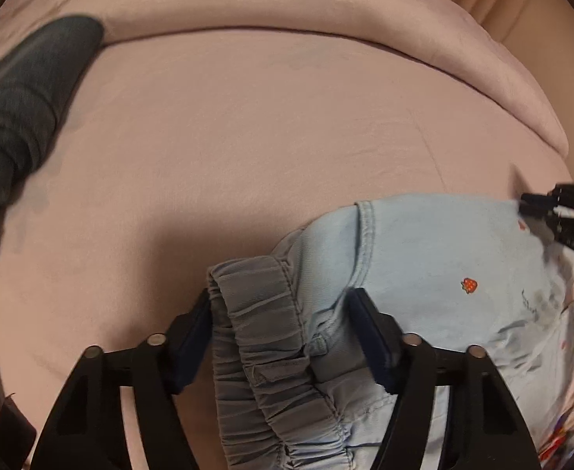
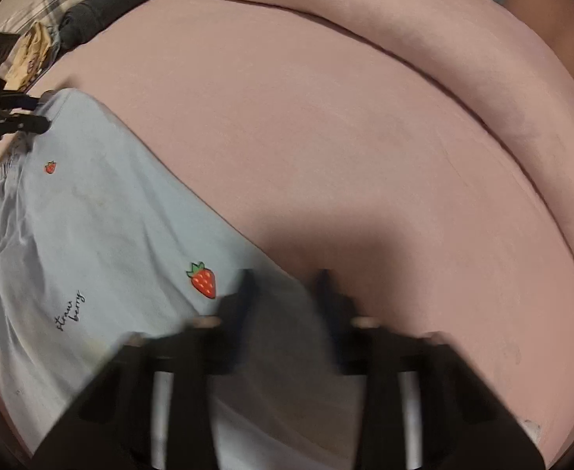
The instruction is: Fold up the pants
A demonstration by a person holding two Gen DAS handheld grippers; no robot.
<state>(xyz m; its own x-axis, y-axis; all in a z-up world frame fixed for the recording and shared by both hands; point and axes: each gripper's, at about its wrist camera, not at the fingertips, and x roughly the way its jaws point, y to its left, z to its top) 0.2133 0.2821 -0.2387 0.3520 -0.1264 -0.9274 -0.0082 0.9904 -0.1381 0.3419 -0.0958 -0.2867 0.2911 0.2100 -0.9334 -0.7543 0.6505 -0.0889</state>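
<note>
Straddling the waistband (image 1: 259, 313), left tool (image 1: 281, 297) apart (right tool (image 2: 285, 278) clamped on pants (image 2: 91, 215)).

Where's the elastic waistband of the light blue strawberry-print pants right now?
In the left wrist view the gathered elastic waistband lies bottom centre, between the left gripper's two fingers, on the pink bedsheet.

Left wrist view: I looked steeply down, close over the pants' (image 1: 424, 258) elastic waistband.
Right wrist view: I looked steeply down, close over their other end.
Facing: both toward the bed's (image 2: 326, 137) far edge.
Shared: strawberry-print cloth, pink sheet, dark folded garment (image 1: 24, 105).
</note>
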